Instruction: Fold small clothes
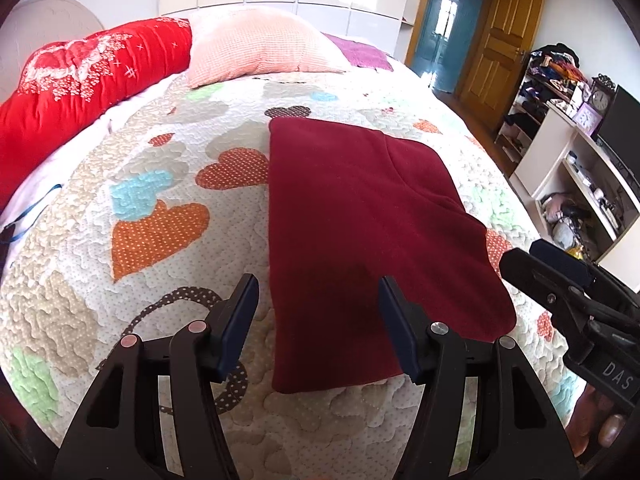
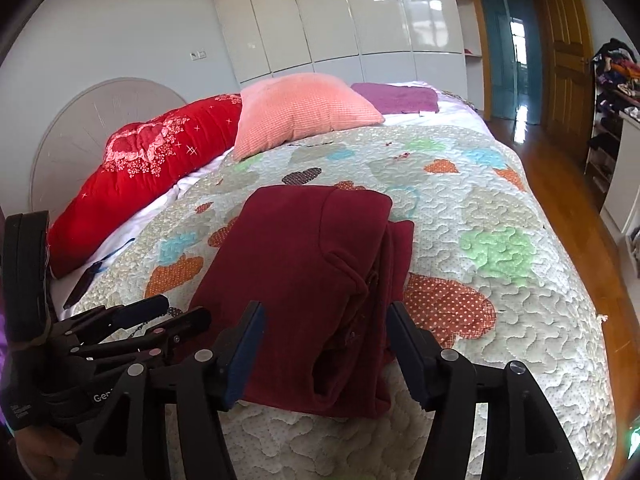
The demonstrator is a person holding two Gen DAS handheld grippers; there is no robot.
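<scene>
A dark red garment [image 1: 360,220] lies folded into a long rectangle on the heart-patterned quilt [image 1: 160,200]. In the right wrist view the dark red garment [image 2: 312,280] shows layered folds along its right edge. My left gripper [image 1: 316,304] is open and empty, hovering over the garment's near left edge. My right gripper [image 2: 324,332] is open and empty, just above the garment's near end. The right gripper also shows at the right edge of the left wrist view [image 1: 560,280]. The left gripper shows at lower left of the right wrist view [image 2: 152,320].
A red bolster [image 2: 152,176], a pink pillow [image 2: 300,112] and a purple cloth [image 2: 396,96] lie at the bed's head. A dark strap [image 2: 88,276] lies left of the quilt. White shelves [image 1: 580,168] and a wooden door [image 1: 500,36] stand to the right.
</scene>
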